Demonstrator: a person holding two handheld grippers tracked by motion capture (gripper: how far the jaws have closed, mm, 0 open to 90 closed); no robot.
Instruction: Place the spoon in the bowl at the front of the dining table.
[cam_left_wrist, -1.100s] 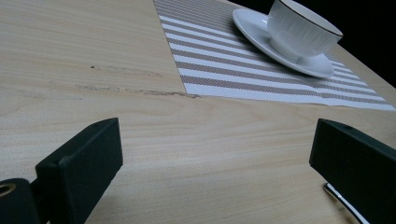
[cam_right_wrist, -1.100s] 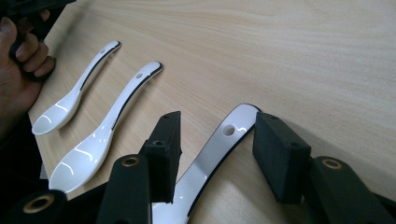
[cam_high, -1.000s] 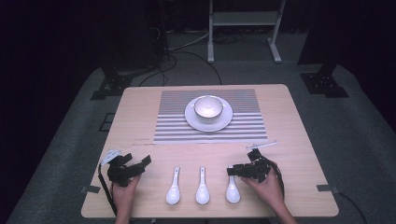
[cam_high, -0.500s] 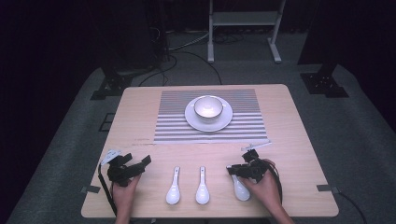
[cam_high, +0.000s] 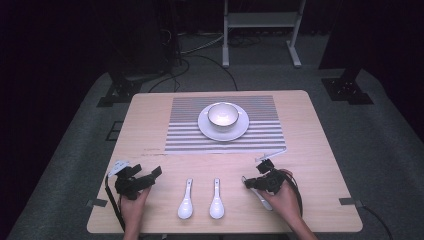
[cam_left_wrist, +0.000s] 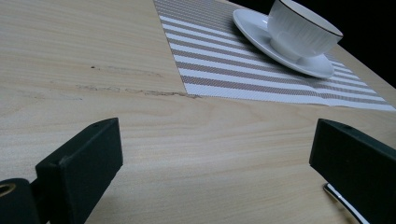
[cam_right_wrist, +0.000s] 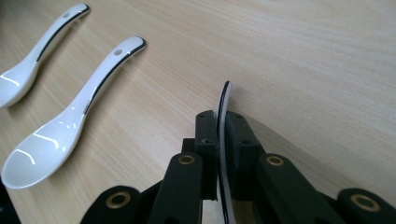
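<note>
A person is sitting at a light wooden table (cam_high: 310, 135), holding a black two-jaw gripper in each hand. The right gripper (cam_high: 265, 176) is sitting near the table's front right and is clamping the thin handle of a white ceramic spoon (cam_right_wrist: 223, 140) edge-on between its closed jaws; in the high view this spoon's bowl (cam_high: 263, 199) is peeking out just below the gripper, under the right hand (cam_high: 281, 196). The left gripper (cam_high: 142, 176) is resting at the front left with its jaws spread wide and gripping nothing, pointing across bare wood toward the placemat. Two more white spoons are lying side by side between the grippers, the left spoon (cam_high: 185, 201) and the middle spoon (cam_high: 217, 200), bowls toward the person. Farther back, a striped placemat (cam_high: 260, 135) is carrying a white saucer (cam_high: 206, 126) with a white cup (cam_high: 222, 114) standing upright on it.
</note>
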